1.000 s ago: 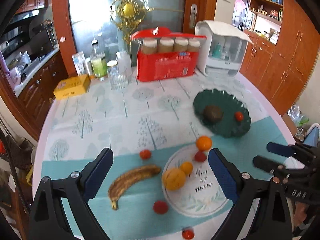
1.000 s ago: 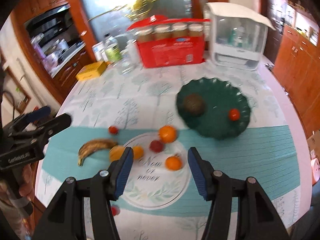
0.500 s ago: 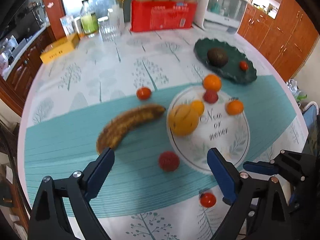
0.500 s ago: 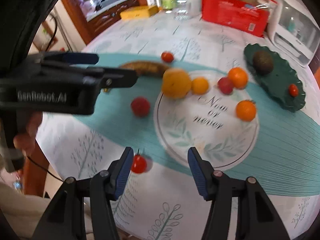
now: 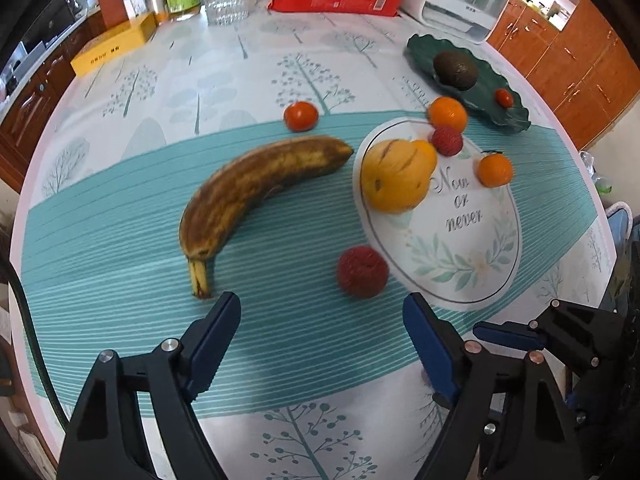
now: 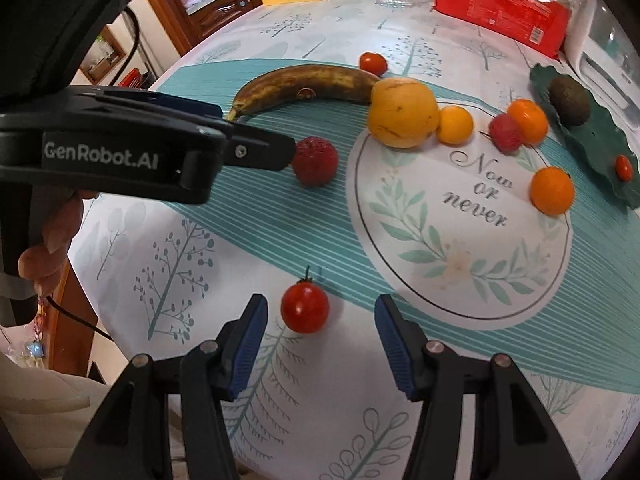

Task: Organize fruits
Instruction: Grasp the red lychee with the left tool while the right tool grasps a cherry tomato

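Brown-spotted, an overripe curved banana point(image 5: 256, 190) lies on the teal striped band of the tree-printed tablecloth point(image 5: 224, 64), its stem end just ahead of the left gripper point(image 5: 322, 316), whose blue-padded jaws stand spread wide with nothing between them. Right of the banana a bumpy red lychee-like fruit point(image 5: 362, 272) rests on the cloth, just beside the white round printed plate point(image 5: 472, 264). On the plate's far side sit a large yellow fruit point(image 5: 396, 176), a small red fruit point(image 5: 447, 141) and a small orange point(image 5: 495, 170). Beyond, a dark green scalloped dish point(image 5: 504, 116) holds a dark avocado point(image 5: 456, 70). The right gripper point(image 6: 320, 322), jaws apart and empty, faces a stemmed red cherry tomato point(image 6: 305, 307) on the cloth.
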`<state>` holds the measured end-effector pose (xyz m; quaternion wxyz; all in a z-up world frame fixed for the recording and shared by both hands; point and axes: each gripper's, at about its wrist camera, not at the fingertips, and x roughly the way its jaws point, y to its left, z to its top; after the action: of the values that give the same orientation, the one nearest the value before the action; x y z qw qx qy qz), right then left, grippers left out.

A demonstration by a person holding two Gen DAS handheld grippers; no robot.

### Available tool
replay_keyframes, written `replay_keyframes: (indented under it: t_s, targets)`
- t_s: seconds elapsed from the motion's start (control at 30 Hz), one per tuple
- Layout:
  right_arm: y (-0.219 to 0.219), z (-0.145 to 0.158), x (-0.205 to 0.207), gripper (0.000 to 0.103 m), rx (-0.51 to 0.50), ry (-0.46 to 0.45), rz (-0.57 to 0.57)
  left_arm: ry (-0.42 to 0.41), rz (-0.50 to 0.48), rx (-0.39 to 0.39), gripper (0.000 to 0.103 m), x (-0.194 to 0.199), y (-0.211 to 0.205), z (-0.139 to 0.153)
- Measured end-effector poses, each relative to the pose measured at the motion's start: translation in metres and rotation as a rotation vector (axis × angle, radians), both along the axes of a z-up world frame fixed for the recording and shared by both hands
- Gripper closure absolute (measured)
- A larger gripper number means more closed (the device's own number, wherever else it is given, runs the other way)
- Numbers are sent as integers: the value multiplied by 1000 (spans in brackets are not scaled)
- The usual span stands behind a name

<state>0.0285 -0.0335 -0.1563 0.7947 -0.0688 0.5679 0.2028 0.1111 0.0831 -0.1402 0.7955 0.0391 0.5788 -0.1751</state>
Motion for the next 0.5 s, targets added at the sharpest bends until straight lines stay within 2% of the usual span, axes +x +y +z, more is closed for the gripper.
replay_keyframes:
  t_s: [0.1,0.27,0.37,0.5]
  targets:
    - [8,-6,-1,64,-32,1,28,15,2,-2,24,0,2,-6]
    - [11,-11,-3,76,-57,-10,47,34,4,-13,27,2,-2,-15]
    - [8,-12,-3,77,-62,-12,40,36,-2,-15,29,4,-8,-20]
    - [-2,-10,3,77,-64,-10,-1,41,-14,1,42,10,-19,-28]
